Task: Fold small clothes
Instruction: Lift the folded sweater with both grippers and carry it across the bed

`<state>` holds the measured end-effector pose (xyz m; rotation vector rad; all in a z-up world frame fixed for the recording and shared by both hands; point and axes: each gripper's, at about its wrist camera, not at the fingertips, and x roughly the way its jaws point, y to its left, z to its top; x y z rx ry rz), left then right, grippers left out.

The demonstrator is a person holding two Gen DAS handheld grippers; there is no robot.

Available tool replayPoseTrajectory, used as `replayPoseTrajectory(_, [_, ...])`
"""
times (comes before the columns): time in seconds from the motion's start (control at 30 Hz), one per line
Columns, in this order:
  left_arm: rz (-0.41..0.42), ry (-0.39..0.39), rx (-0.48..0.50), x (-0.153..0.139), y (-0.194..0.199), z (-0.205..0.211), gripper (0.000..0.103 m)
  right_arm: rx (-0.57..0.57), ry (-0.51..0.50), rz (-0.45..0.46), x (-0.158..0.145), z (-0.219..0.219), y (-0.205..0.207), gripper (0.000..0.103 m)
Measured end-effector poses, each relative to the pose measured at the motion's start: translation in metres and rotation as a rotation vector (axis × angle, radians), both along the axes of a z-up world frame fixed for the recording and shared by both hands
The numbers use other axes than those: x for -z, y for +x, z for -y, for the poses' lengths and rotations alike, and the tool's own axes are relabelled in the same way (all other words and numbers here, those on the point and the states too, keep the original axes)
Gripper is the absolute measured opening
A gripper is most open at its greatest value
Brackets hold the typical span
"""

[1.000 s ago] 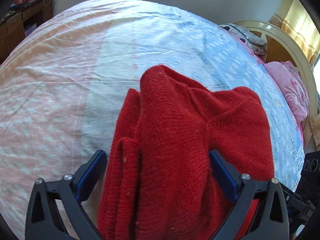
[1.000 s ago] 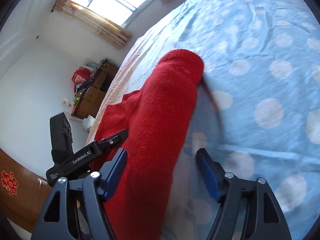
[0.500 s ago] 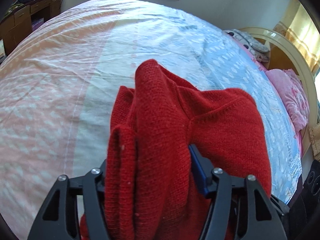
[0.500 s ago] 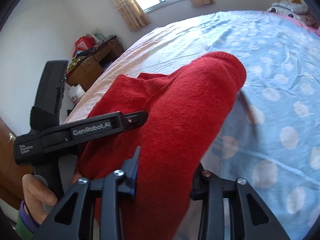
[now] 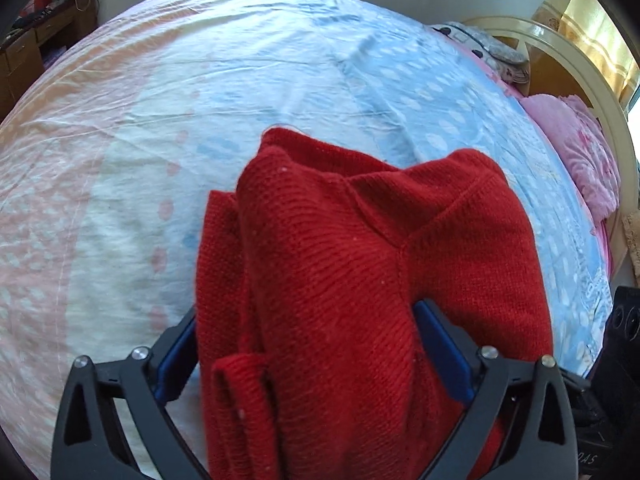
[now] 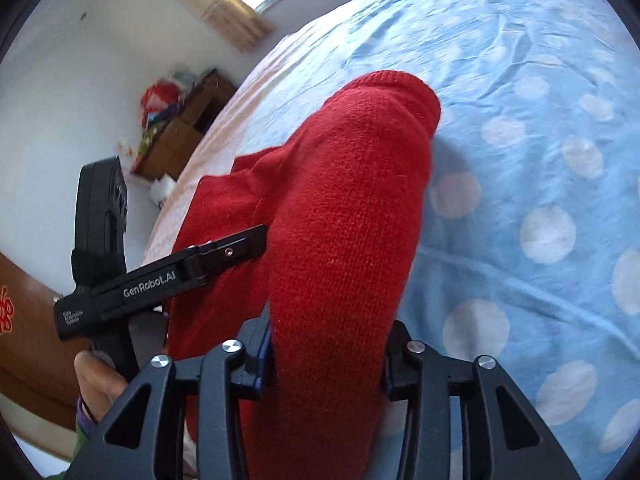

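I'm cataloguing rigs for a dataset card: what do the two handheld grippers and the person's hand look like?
Both the left gripper and right gripper have black triangular cut-out fingers, silver screws and blue pads. White "GenRobot.AI" lettering shows on the left one's side. The hand is bare, with a purple band at the wrist.

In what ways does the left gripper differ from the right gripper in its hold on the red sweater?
The left gripper stands wide, its blue pads around a thick folded stack of the red sweater; the right gripper is nearly closed, pinching one rounded fold. Both grippers are black and hold the same sweater above the bed sheet.
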<state>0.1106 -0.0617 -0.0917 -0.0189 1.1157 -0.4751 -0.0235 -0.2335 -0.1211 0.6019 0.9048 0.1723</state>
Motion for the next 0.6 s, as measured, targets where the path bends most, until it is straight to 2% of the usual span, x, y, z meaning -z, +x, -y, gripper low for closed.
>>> replayPoseTrajectory(0.13, [0.024,-0.004,0.003,0.0,-0.002,0.0,0.097,0.014,-0.032,0.019,-0.001,-0.005,-0.003,0.045])
replayPoseTrajectory(0.2, [0.034,-0.018,0.01,-0.002,-0.005,0.001,0.089,0.03,-0.046,0.022,-0.005,-0.011,-0.005,0.045])
replayPoseTrajectory(0.27, [0.048,-0.031,0.015,-0.004,-0.009,0.001,0.074,0.038,-0.083,0.029,-0.007,-0.018,-0.003,0.046])
replayPoseTrajectory(0.33, [0.052,-0.055,0.011,-0.007,-0.012,0.001,0.064,0.041,-0.162,0.038,-0.014,-0.029,-0.002,0.043])
replayPoseTrajectory(0.47, [0.058,-0.086,-0.032,-0.01,-0.017,-0.003,0.052,0.024,-0.344,0.073,-0.031,-0.052,-0.009,0.039])
replayPoseTrajectory(0.6, [0.092,-0.08,-0.06,-0.017,-0.025,-0.005,0.047,0.016,-0.445,0.101,-0.041,-0.069,-0.013,0.039])
